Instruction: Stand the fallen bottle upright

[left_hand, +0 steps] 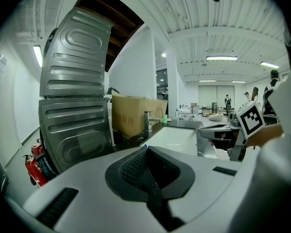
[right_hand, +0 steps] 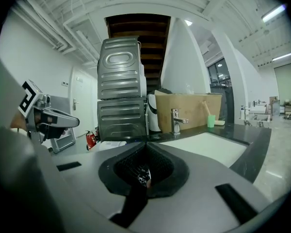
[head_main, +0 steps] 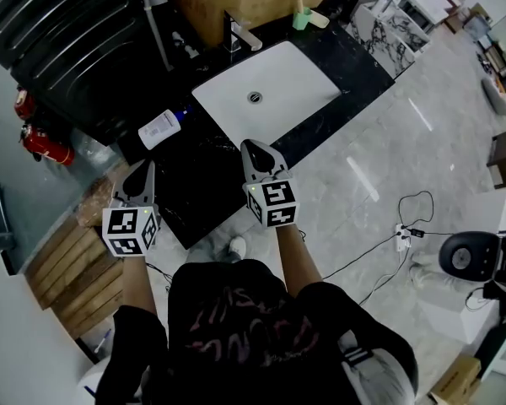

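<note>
The head view looks steeply down. Cameras riding the left gripper (head_main: 142, 169) and right gripper (head_main: 251, 148) look low across the white rectangular sink (head_main: 274, 95), which all views share.

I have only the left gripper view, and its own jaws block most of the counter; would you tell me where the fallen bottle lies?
Observer: The bottle lies on its side on the dark counter, just left of the white sink in the head view.
Operator: Thank you. Which way does its top point?
Observer: Its blue cap points toward the sink.
Operator: And is the right gripper carrying anything?
Observer: No. The right gripper has its jaws together with no bottle between them, as its own view shows.
</note>
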Available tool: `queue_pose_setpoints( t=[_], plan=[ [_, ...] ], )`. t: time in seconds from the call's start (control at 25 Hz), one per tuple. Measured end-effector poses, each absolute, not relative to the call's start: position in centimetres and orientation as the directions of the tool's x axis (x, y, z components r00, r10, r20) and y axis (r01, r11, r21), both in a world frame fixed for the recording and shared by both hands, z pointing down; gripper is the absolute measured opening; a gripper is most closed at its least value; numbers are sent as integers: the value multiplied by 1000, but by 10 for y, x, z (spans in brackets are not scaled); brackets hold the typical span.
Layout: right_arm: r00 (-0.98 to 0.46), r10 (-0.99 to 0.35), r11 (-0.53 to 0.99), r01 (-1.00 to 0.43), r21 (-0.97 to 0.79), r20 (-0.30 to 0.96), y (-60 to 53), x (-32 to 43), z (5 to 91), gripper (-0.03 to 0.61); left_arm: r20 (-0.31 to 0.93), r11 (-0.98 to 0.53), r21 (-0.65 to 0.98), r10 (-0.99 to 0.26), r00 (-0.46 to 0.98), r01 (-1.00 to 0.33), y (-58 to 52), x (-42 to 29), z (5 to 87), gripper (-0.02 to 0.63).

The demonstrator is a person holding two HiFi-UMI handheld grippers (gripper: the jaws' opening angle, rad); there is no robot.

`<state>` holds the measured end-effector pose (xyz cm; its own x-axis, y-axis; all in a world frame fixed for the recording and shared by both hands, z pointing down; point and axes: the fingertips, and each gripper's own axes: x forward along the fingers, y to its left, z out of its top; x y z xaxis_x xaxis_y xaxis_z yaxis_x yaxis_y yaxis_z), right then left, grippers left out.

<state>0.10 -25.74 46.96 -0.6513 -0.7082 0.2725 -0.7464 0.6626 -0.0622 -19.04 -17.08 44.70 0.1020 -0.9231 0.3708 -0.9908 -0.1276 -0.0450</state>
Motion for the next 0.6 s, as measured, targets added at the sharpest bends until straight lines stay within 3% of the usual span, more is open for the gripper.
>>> queue_pose_setpoints(
  t=[0.6],
  plan=[
    [-598,-737,617,-785,-48,316,-300,-23,491,14,469,-297,-93,-855,222,-950,-251,-210,479,17]
  ],
)
